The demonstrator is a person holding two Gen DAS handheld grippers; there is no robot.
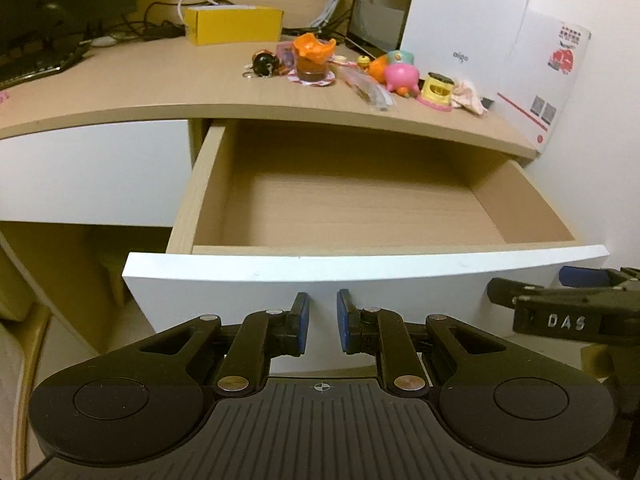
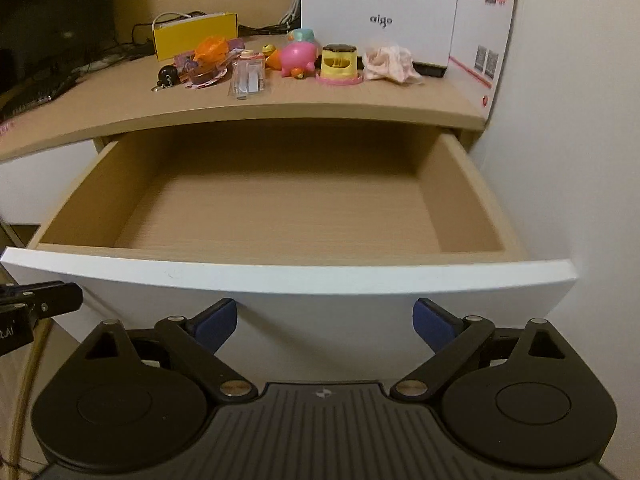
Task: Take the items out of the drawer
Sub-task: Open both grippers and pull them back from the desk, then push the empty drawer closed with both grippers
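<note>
The drawer (image 1: 360, 276) (image 2: 280, 276) is pulled out, and its wooden floor (image 2: 280, 216) shows nothing on it. Several small items lie on the desk top above: a pink pig toy (image 1: 402, 76) (image 2: 298, 58), a yellow toy (image 1: 438, 88) (image 2: 339, 65), an orange cup (image 1: 314, 58) (image 2: 210, 56), a pale cloth (image 1: 468, 96) (image 2: 388, 62), a clear packet (image 1: 368, 88) (image 2: 248, 78) and a black keychain (image 1: 264, 65) (image 2: 167, 75). My left gripper (image 1: 322, 322) hangs before the white drawer front, holding nothing, with only a narrow gap between its fingers. My right gripper (image 2: 325, 320) stands wide open beside it, holding nothing.
A yellow box (image 1: 234, 24) (image 2: 196, 36) and cables sit at the back of the desk. A tall white carton (image 1: 480, 40) (image 2: 380, 12) stands at the right against the wall. A keyboard (image 1: 36, 64) and a dark monitor are at the far left.
</note>
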